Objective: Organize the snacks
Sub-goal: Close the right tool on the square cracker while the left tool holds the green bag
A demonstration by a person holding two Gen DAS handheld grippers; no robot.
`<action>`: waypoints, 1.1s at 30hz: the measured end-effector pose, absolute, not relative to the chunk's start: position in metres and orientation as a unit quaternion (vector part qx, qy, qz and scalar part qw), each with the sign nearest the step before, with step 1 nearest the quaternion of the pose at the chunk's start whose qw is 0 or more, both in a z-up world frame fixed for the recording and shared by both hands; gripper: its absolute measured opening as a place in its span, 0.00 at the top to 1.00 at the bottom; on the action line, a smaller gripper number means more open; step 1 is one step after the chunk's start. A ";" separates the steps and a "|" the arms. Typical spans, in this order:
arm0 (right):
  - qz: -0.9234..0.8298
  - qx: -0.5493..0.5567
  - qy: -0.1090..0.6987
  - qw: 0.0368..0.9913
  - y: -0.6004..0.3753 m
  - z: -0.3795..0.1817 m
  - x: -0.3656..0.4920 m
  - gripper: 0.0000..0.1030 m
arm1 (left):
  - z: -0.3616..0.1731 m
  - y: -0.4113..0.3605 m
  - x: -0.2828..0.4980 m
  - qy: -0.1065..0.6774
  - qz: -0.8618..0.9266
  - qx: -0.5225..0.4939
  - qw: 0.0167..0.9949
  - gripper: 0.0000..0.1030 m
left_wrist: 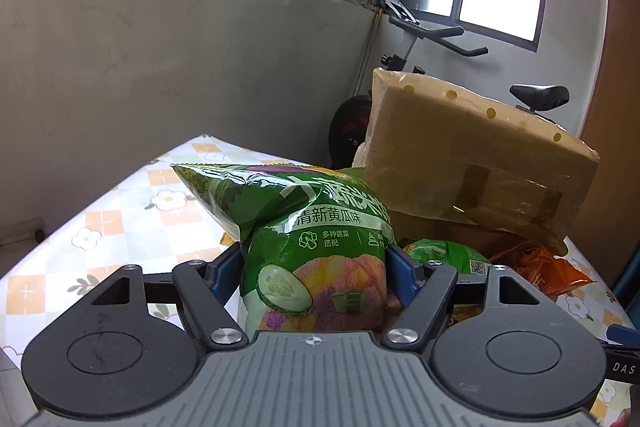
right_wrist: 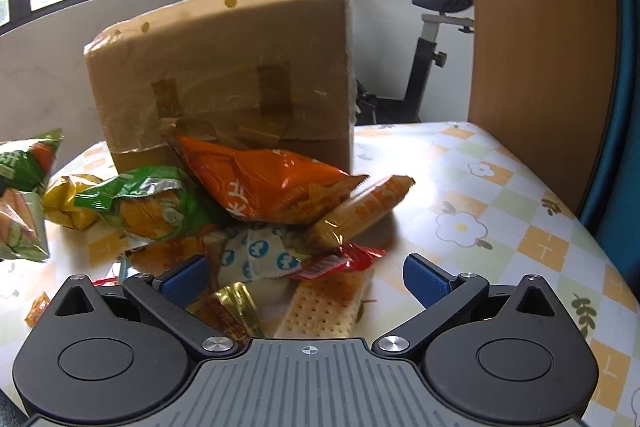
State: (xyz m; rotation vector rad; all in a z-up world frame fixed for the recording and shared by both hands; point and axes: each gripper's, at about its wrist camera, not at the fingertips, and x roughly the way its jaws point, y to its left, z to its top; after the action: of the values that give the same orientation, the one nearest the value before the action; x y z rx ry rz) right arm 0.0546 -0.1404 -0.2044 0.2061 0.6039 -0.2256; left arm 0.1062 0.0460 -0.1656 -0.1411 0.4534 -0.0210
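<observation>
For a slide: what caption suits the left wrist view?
Left gripper holding a green snack bag before the taped cardboard box.

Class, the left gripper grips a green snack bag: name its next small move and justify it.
Probably carry the green cucumber-flavour snack bag toward the taped brown cardboard box: the left gripper already clamps it clear of the flowered tablecloth, while the right gripper stands open.
</observation>
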 end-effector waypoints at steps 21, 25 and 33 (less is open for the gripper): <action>-0.123 0.115 0.341 0.925 -0.156 -0.228 0.053 0.30 | -0.170 0.045 0.109 0.226 0.000 -0.064 0.972 0.26; -0.112 0.099 0.356 0.922 -0.155 -0.237 0.075 0.39 | -0.170 0.045 0.110 0.225 0.000 -0.065 0.972 0.26; -0.112 0.051 0.373 0.919 -0.141 -0.254 0.102 0.45 | -0.172 0.044 0.110 0.223 -0.003 -0.062 0.973 0.26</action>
State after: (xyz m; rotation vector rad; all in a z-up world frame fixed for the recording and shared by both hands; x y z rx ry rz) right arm 0.1022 -0.1408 -0.2537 0.1050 0.7677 -0.2308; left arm 0.1098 0.0441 -0.1724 -0.1246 0.4498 -0.0059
